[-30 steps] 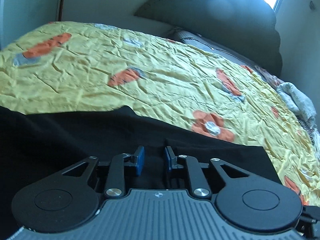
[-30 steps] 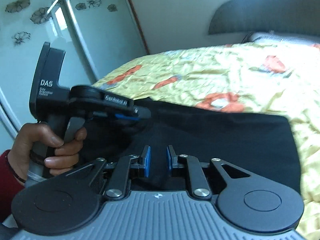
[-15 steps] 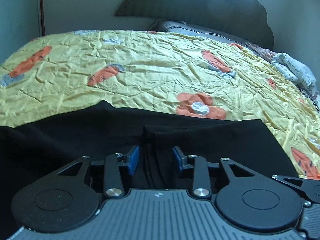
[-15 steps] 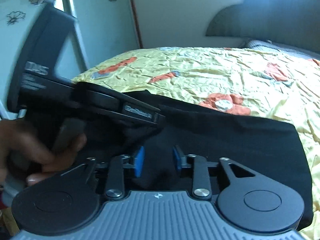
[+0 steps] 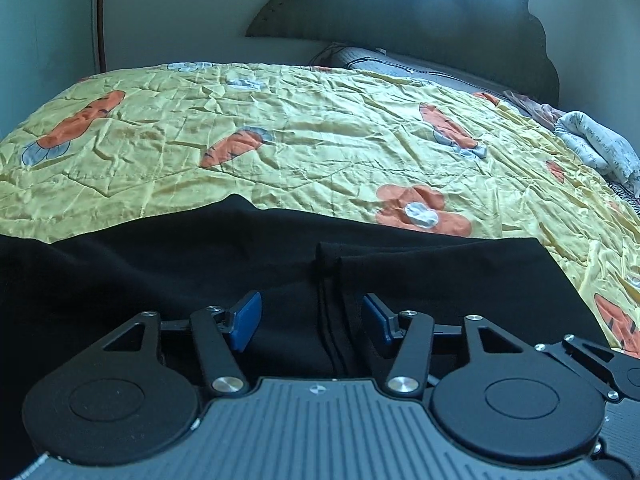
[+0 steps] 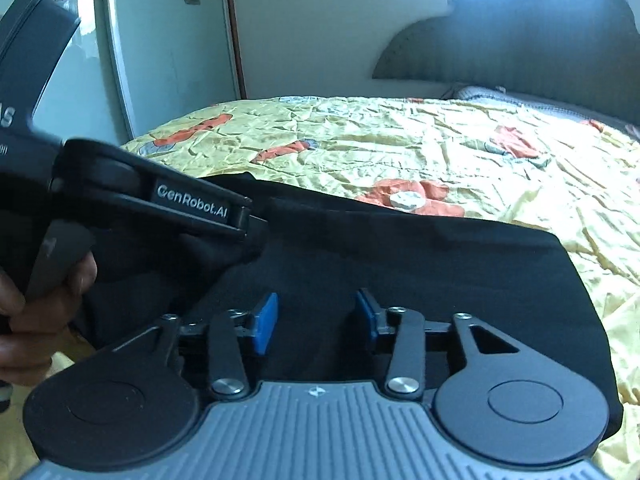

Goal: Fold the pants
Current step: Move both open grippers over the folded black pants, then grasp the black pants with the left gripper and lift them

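Black pants [image 5: 400,276] lie folded flat on a yellow bedspread, and also show in the right wrist view [image 6: 420,264]. A folded edge and seam run down between my left gripper's blue pads. My left gripper [image 5: 310,320] is open just above the cloth, holding nothing. My right gripper [image 6: 316,320] is open above the pants near their right end. The left gripper's body [image 6: 192,204] and the hand holding it show at the left of the right wrist view.
The yellow bedspread [image 5: 320,148] with orange flower prints covers the bed. A dark headboard [image 5: 420,28] and grey pillow stand at the far end. A white crumpled cloth [image 5: 600,148] lies at the far right. A glass wardrobe door [image 6: 160,48] stands left.
Both grippers have opened from nearly shut to wide open, letting go of the pants. Both cameras have tilted a little, and the left gripper has moved closer to the right one.
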